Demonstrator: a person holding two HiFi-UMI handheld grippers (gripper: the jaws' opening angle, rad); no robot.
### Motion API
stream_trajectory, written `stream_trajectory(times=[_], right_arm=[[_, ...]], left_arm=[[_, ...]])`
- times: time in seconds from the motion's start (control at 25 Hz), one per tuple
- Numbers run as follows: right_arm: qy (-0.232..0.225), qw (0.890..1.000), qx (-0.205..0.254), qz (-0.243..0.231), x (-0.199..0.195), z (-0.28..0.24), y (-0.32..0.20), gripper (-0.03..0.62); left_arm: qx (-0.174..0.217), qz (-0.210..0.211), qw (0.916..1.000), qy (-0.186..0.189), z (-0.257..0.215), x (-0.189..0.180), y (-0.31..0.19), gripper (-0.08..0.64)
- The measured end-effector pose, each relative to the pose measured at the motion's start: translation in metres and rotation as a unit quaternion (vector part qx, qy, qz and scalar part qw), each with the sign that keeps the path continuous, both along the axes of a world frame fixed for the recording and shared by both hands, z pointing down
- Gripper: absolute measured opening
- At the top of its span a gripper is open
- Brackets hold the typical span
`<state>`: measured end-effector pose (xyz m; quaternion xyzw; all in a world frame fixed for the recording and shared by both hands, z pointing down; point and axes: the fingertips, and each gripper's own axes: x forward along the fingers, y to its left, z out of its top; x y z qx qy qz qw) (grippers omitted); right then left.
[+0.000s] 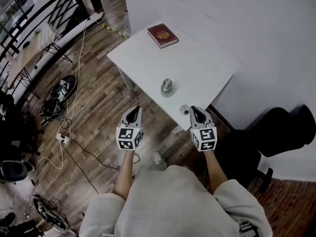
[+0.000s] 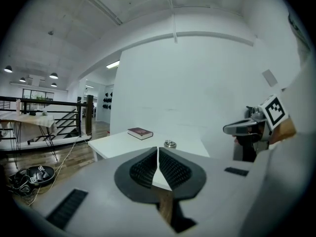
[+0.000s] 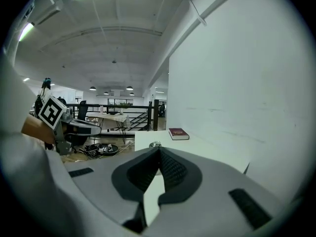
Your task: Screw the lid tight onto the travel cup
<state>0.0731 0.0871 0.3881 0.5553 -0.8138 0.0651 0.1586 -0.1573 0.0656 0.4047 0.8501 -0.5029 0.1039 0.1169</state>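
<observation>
White table (image 1: pixel 207 68) against a pale wall, wood floor around it: I stand at its near corner with both grippers clenched and empty, the reach for the travel cup not yet made.

From left to right: my left gripper (image 1: pixel 134 112) hangs over the floor just off the table's edge, jaws pressed together on nothing. A red book (image 1: pixel 162 35) lies at the far corner. The travel cup (image 1: pixel 167 87) stands upright mid-table, between the two grippers and apart from both. A small round piece, which I take for the lid (image 1: pixel 184 109), lies near the edge just beside my right gripper (image 1: pixel 194 110), whose jaws are also closed on nothing. Next, I judge, both jaws must open: one gripper to steady the cup, the other to lift the lid squarely over its mouth.
</observation>
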Motion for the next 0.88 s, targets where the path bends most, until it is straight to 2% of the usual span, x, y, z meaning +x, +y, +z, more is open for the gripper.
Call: stream_trajectory(times=[0.16, 0.48, 0.88], right_arm=[[0.006, 1.0, -0.007, 0.007, -0.004, 0.007, -0.019, 0.0], [0.008, 1.0, -0.022, 0.001, 0.004, 0.026, -0.042, 0.0], [-0.004, 0.999, -0.033, -0.04, 0.005, 0.042, -0.067, 0.0]], left_arm=[[-0.003, 0.014, 0.9999, 0.001, 0.006, -0.001, -0.028, 0.014], [-0.013, 0.039, 0.9991, -0.006, 0.022, 0.021, -0.055, 0.014], [-0.029, 0.022, 0.9993, -0.01, 0.039, 0.042, -0.063, 0.014]])
